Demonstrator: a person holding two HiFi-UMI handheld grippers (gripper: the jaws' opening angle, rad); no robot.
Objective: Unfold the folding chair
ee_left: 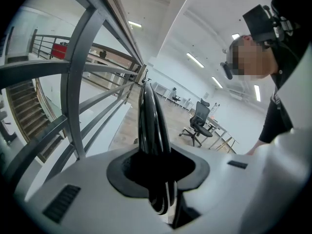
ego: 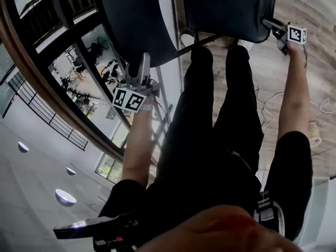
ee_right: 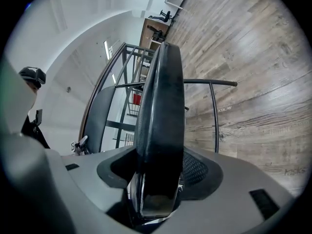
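Right gripper: jaws clamped on edge of chair panel
Behind panel: black frame tube, railing
Floor: wood planks

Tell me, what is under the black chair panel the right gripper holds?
Wood-plank floor and a thin metal frame tube show beneath the chair panel in the right gripper. The panel covers the person's feet.

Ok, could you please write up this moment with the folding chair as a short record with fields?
left gripper: closed on the edge of the thin glossy panel
right gripper: closed on the edge of the padded panel
frame: metal tube runs between the two panels
surroundings: wooden floor at right, railing at left
progress: how far the chair is unfolded cannot be told
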